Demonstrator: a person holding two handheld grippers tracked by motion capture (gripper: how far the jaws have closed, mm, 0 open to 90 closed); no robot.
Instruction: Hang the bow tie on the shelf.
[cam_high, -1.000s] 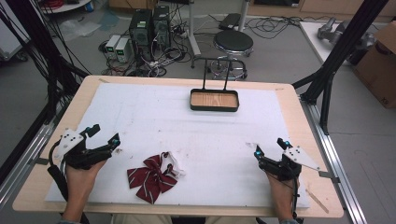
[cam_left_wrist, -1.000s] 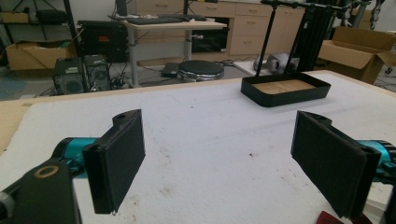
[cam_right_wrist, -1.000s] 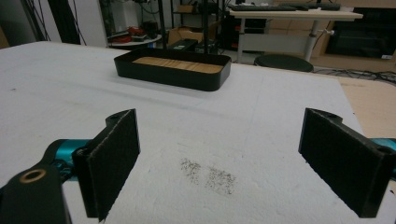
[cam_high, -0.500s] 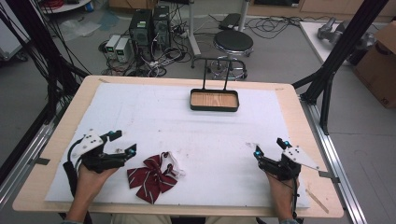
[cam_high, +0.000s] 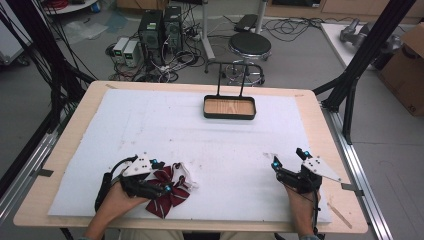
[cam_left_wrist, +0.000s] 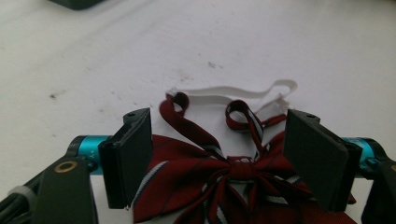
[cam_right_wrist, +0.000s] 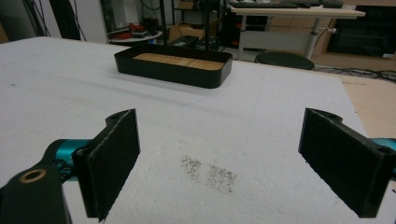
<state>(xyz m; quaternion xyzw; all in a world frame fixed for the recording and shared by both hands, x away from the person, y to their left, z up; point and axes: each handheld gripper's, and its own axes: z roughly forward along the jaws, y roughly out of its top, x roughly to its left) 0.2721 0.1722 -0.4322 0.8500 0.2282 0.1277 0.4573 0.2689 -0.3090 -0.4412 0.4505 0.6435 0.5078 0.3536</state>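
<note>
A dark red striped bow tie (cam_high: 170, 192) with a white strap (cam_left_wrist: 233, 91) lies on the white sheet near the table's front left. My left gripper (cam_high: 162, 176) is open and sits over it, its jaws standing either side of the bow's knot (cam_left_wrist: 239, 167) in the left gripper view. My right gripper (cam_high: 290, 159) rests open near the front right, nothing between its jaws; bare sheet with a dark smudge (cam_right_wrist: 208, 171) lies ahead of it. A black tray with a wooden floor (cam_high: 229, 107) stands at the back middle, also ahead of the right gripper as the tray (cam_right_wrist: 173, 65).
The white sheet (cam_high: 200, 145) covers most of the wooden table (cam_high: 95, 95). Black frame posts (cam_high: 367, 50) stand at the table's right and left. A stool (cam_high: 248, 47) and computer cases sit on the floor beyond the far edge.
My left gripper has moved right across the sheet and now straddles the bow tie. The right gripper has stayed put.
</note>
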